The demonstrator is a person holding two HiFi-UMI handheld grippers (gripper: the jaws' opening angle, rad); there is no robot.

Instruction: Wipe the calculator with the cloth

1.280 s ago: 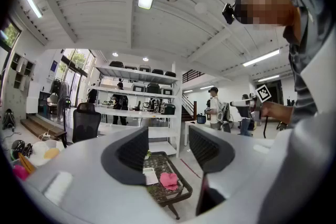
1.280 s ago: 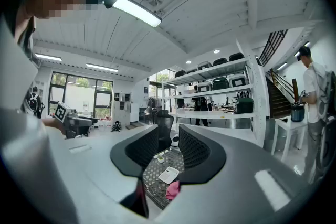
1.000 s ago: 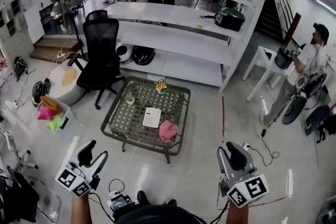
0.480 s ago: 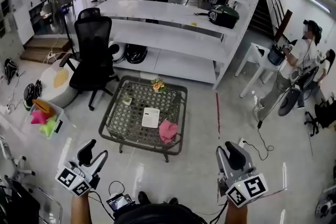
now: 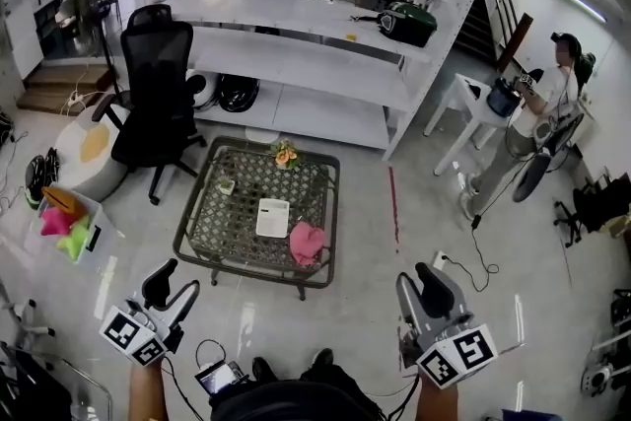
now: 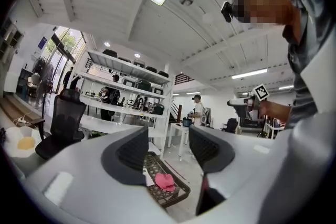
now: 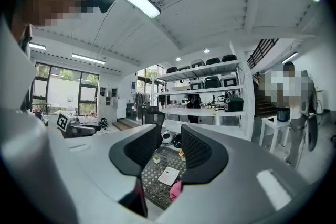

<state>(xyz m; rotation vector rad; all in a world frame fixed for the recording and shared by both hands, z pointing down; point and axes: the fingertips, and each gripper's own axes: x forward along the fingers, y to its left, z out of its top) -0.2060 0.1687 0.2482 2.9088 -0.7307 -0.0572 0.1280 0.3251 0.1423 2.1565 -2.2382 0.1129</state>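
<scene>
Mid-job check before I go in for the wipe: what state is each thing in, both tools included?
white flat calculator: lying flat on the dark woven-top table, untouched.
crumpled pink cloth: bunched up on the table beside the calculator, not picked up.
left tool: jaws apart, nothing between them.
right tool: jaws apart, have just been opening, nothing between them.

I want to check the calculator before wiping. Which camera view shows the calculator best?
The head view: the whole white calculator lies in plain sight on the wire table, beside the pink cloth. The right gripper view shows it small and slanted between the jaws. The left gripper view shows at most a sliver beside one jaw.
</scene>
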